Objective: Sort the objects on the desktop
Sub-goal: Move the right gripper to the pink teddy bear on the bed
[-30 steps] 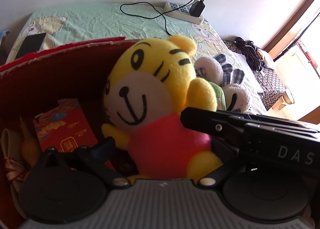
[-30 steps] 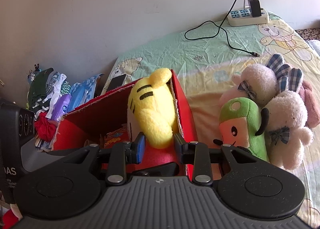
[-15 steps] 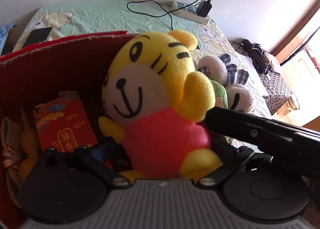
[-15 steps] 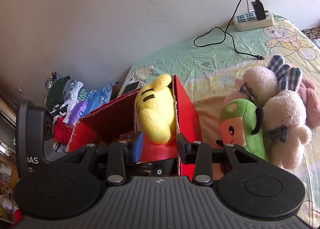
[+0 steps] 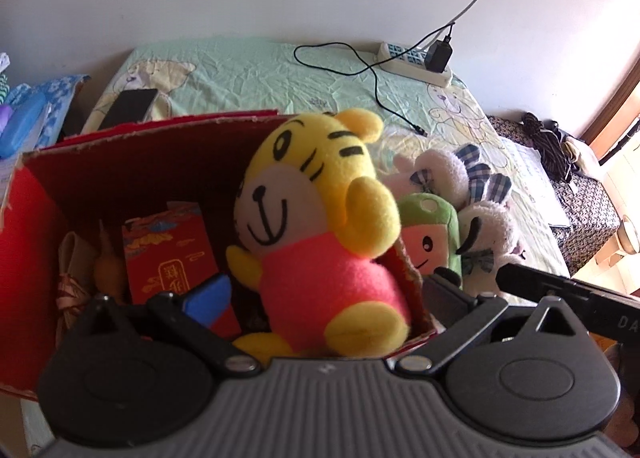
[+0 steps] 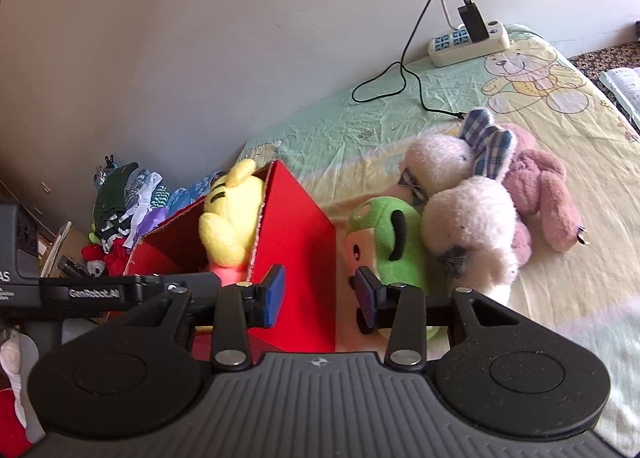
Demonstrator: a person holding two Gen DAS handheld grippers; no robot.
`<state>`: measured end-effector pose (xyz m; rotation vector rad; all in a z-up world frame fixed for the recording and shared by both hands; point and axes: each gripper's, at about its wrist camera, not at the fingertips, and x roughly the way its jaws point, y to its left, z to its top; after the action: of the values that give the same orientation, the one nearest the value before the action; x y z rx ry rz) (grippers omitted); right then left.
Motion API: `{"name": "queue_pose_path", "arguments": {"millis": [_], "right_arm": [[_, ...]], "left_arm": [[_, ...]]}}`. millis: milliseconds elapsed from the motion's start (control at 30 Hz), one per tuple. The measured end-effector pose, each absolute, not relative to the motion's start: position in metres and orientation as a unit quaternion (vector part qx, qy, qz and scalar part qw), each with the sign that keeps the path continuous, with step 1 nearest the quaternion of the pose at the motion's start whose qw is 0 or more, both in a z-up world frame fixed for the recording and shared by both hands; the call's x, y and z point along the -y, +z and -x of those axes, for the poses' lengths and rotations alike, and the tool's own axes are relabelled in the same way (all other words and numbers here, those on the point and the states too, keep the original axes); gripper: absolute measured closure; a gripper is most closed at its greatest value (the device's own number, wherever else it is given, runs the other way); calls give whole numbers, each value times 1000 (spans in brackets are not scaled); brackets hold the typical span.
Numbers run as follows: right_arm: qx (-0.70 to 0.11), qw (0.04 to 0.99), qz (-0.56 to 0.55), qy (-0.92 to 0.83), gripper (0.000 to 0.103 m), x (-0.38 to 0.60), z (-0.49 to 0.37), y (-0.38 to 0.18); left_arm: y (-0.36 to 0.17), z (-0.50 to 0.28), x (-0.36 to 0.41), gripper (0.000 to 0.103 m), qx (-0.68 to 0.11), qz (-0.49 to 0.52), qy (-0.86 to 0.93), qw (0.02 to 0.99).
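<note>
A yellow tiger plush (image 5: 316,218) in a red shirt sits upright inside the red cardboard box (image 5: 140,166), leaning on its right wall. My left gripper (image 5: 328,294) is open just in front of it, one finger on each side, gripping nothing. In the right wrist view the tiger (image 6: 232,214) pokes out of the box (image 6: 296,242). My right gripper (image 6: 320,296) is open and holds nothing, level with the box's near corner. A green plush (image 6: 384,234) lies just beyond its right finger.
A red envelope (image 5: 168,254) lies in the box. White bunny plushes (image 6: 468,226) and a pink plush (image 6: 540,186) lie on the bedsheet right of the box. A power strip (image 6: 468,42) with a cable sits by the wall, a phone (image 5: 128,106) behind the box, clothes (image 6: 124,202) at left.
Both grippers have drawn back from the box. The right gripper has shifted right, away from the tiger toward the green plush. The tiger stays in the box.
</note>
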<state>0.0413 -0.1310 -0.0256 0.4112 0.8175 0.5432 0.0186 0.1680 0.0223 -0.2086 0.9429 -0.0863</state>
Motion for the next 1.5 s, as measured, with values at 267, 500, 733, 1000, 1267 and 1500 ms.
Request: {"name": "queue_pose_path", "arguments": {"millis": [267,500,733,1000,1267,1500], "right_arm": [[-411,850,-206,258,60,167,-54,-43],[-421,841,-223,258,60,197,-68,-50],[-430,831,-238,259,60,223,-85,-57],[-438,826,-241,259,60,241,-101,-64],[-444,826,-249,241,60,263,-112,-70],[-441,839,-247,202,60,272,-135,-81]], "left_arm": [[37,-18,-112,1,-433,92,-84,893],[28,-21,-64,1,-438,86,-117,887],[7,-32,-24,1,-457,79,-119,878],[-18,-47,1,1,-486,92,-126,860],[-32,-62,11,1,-499,93,-126,853],[-29,-68,12,1,-493,117,-156,848]]}}
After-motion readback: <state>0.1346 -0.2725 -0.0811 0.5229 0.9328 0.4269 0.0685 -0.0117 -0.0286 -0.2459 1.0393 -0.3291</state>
